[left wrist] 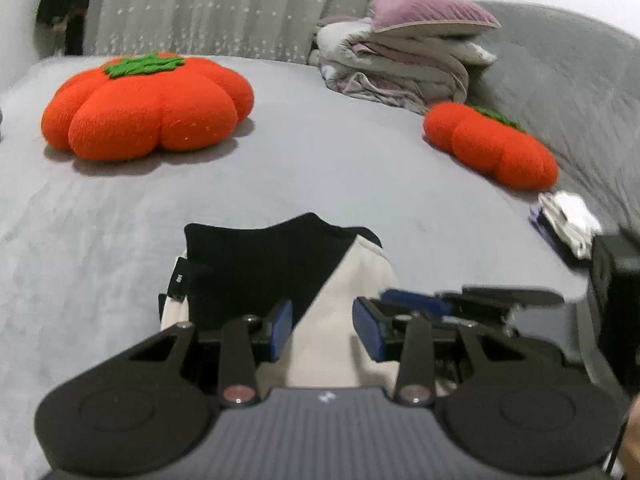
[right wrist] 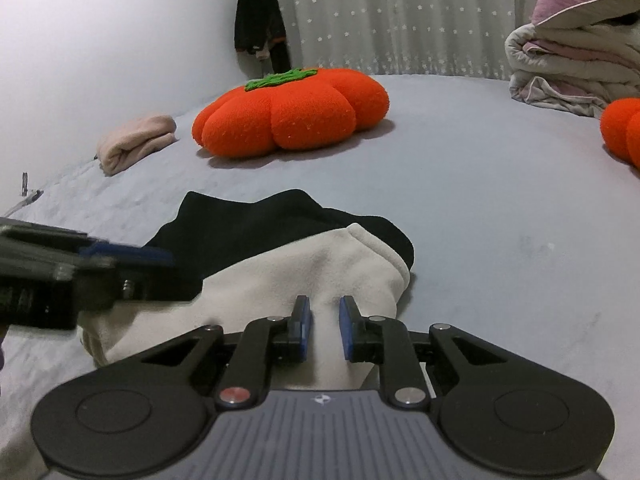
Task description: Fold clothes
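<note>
Black-and-cream garment [left wrist: 280, 276] folded into a compact bundle on the grey bed sheet [left wrist: 100, 240], near the front edge, directly ahead of both tools. Left gripper [left wrist: 322, 330] low over the cream part, blue pads [left wrist: 282, 326] spread apart with cream fabric visible between them, nothing pinched. Right gripper [right wrist: 325, 326] also over the cream part [right wrist: 304, 276], pads parted by a narrow gap, fabric seen through the gap but no clamp on it. Left tool crossing into right wrist view from the left side, blurred. Large orange pumpkin cushion [right wrist: 292, 114] further back on the sheet, well apart from the garment. Second orange cushion [left wrist: 492, 146] off to the right, near a stack of folded bedding [left wrist: 400, 64] topped by a purple pillow [left wrist: 428, 10]. Rolled pink cloth [right wrist: 136, 142] by the left wall. Star-print curtain [right wrist: 400, 16] behind the bed.
</note>
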